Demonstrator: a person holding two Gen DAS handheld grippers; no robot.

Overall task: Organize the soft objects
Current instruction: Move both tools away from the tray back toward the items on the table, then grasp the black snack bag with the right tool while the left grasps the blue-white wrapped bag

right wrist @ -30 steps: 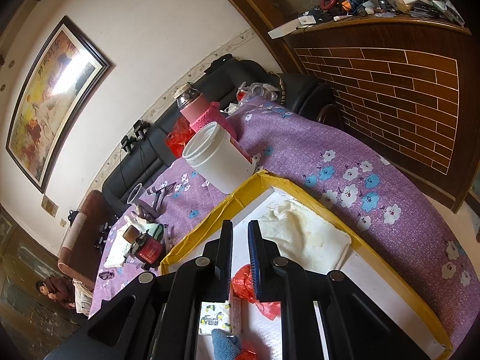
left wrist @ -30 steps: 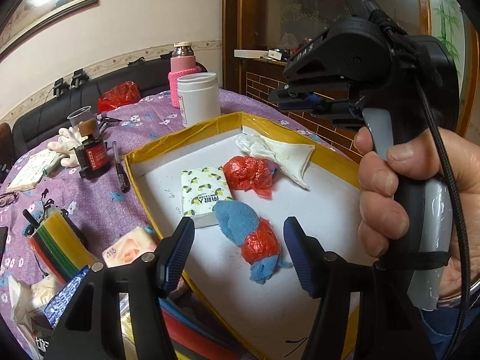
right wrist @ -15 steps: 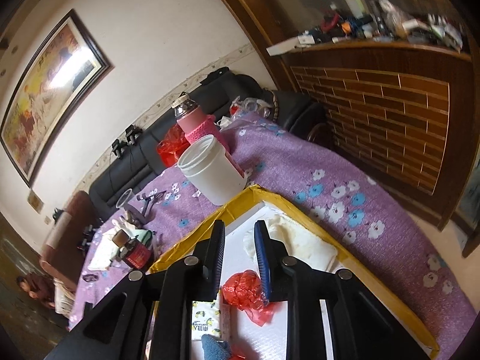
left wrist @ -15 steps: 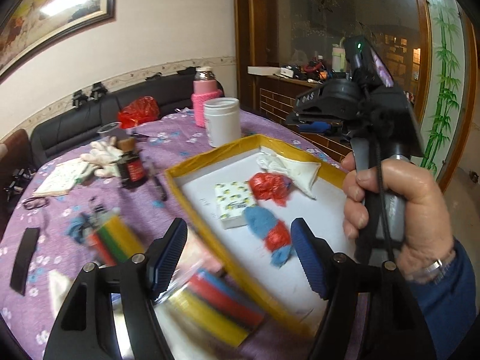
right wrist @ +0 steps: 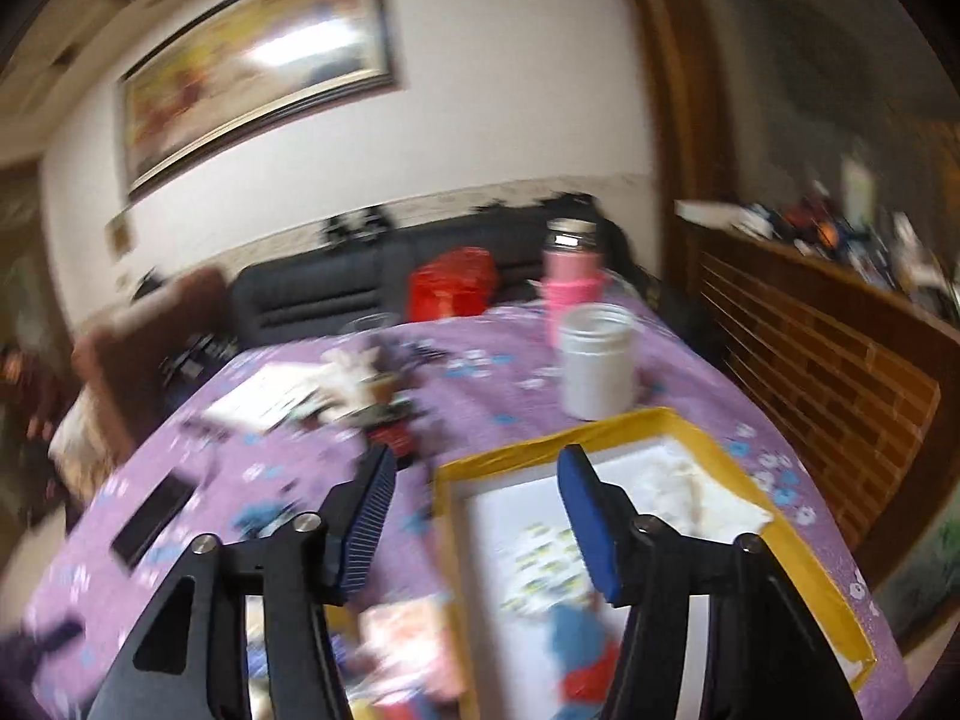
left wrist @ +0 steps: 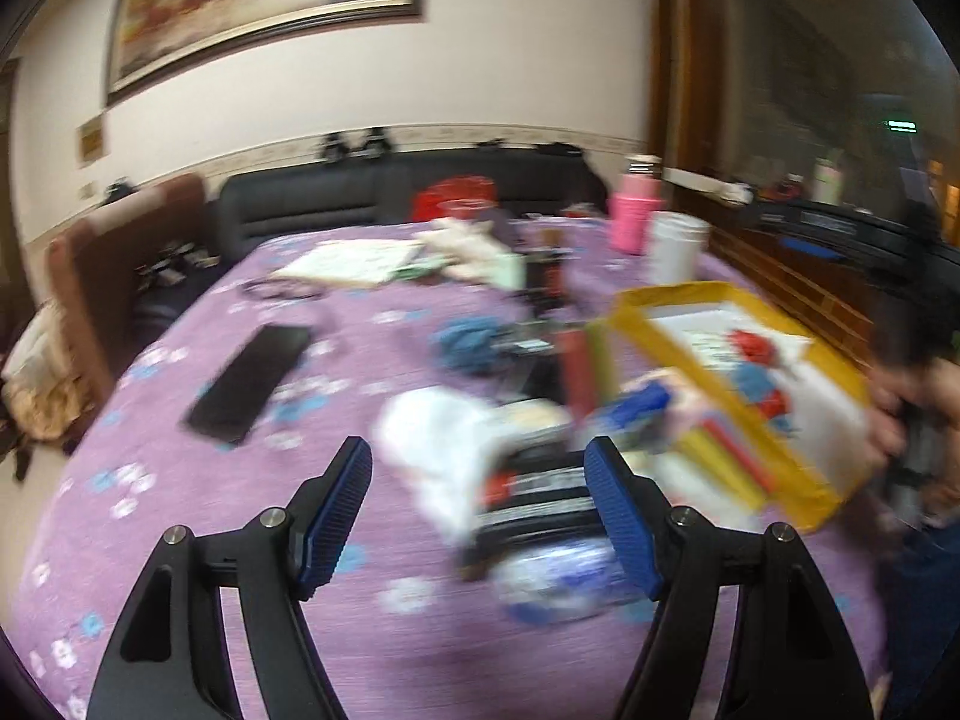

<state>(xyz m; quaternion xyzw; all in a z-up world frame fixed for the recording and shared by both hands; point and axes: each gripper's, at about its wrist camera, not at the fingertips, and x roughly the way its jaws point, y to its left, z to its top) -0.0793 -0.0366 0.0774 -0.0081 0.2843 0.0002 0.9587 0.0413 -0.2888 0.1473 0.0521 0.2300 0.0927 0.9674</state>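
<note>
Both views are blurred by motion. A yellow-rimmed box [left wrist: 672, 348] [right wrist: 708, 432] on the purple flowered table holds a red bag [left wrist: 753, 345], a blue-and-red soft bundle [left wrist: 762, 390] [right wrist: 579, 654], a tissue pack [right wrist: 540, 558] and a white cloth [right wrist: 690, 486]. My left gripper [left wrist: 480, 516] is open and empty above a white soft item [left wrist: 432, 438] and packets left of the box. A blue cloth [left wrist: 468, 342] lies further back. My right gripper [right wrist: 477, 522] is open and empty over the box's left rim.
A black flat case [left wrist: 252, 384] [right wrist: 153, 519] lies at the left. A white jar [left wrist: 678, 246] [right wrist: 600, 360], a pink flask [right wrist: 570, 276], a dark bottle [left wrist: 546, 282], papers [left wrist: 354, 261] and coloured sticks [left wrist: 591, 366] crowd the table. A black sofa [left wrist: 360, 204] stands behind.
My left gripper has swung left, from over the box to the cluttered table beside it. My right gripper has opened wide and also turned left.
</note>
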